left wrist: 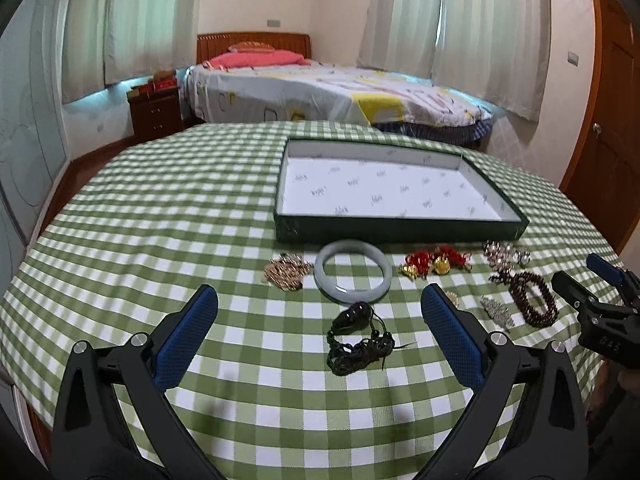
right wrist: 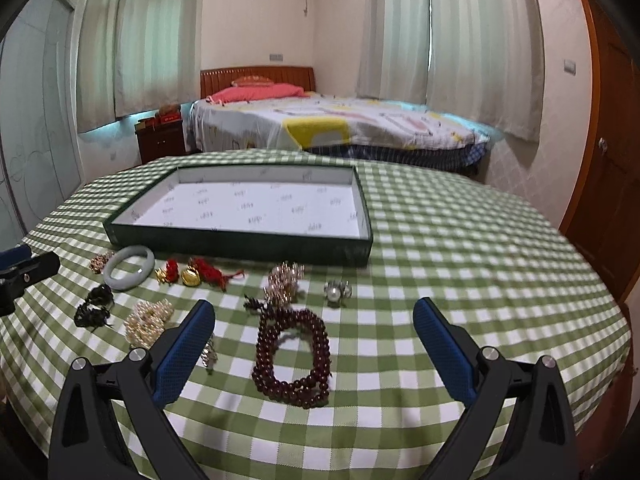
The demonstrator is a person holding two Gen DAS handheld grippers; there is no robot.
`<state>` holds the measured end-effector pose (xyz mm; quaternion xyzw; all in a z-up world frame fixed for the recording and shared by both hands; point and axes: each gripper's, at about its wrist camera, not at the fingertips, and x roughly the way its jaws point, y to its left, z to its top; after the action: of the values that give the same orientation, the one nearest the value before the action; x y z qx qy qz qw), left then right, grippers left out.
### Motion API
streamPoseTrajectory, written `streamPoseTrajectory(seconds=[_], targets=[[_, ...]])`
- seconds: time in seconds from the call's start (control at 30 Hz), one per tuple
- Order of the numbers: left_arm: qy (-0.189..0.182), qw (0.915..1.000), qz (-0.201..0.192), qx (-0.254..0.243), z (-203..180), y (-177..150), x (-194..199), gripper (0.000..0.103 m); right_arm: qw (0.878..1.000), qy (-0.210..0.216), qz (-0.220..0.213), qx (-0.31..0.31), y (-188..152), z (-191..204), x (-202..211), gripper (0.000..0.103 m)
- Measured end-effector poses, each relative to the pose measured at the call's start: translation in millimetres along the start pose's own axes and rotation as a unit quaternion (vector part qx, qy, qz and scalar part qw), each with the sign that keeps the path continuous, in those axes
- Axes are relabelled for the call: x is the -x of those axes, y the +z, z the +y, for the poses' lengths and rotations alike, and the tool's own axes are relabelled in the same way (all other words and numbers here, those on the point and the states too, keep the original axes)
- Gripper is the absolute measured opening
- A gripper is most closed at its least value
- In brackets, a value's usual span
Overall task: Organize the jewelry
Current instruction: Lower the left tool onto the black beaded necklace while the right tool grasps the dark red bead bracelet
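So I held both grippers, left gripper [left wrist: 320, 320] and right gripper [right wrist: 314, 328], spread wide and empty; the bead bracelet [right wrist: 294, 356] at frame centre wanted a low, centred pinch before the tray [right wrist: 240, 236].

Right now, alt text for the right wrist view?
The open right gripper hovers over a green checked tablecloth, with a dark red bead bracelet lying between its blue fingers. Beyond lie more scattered jewelry, including a pale jade bangle, and an empty green tray, with a bed behind.
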<state>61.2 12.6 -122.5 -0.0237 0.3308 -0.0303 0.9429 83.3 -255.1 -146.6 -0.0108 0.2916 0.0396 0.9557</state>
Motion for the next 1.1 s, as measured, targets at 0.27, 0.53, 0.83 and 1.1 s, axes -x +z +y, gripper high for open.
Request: streamPoseTrajectory(seconds=[0.27, 0.53, 0.83, 1.1], targets=[[-0.005, 0.9992, 0.039, 0.007, 4.1, -2.0, -23.9, 0.086, 1.0, 0.007, 0.026, -0.016, -5.0, -3.8, -19.2, 0.095], [-0.003, 0.9988, 0.048, -0.005, 0.8, -2.7, -31.1, 0.086, 0.998, 0.007, 0.059, 0.01, -8.7, 6.1, -36.9, 0.088], [-0.005, 0.9981, 0.059, -0.015, -5.4, -3.1, -37.8, 0.086, 0.995, 0.02, 0.095, 0.002, -15.1, 2.3, -44.1, 0.056], [-0.007, 0.9967, 0.08, -0.011, -4.7, -3.7, -47.5, 0.075, 0.995, 0.04, 0.093, 0.009, -14.9, 6.7, -40.8, 0.039]])
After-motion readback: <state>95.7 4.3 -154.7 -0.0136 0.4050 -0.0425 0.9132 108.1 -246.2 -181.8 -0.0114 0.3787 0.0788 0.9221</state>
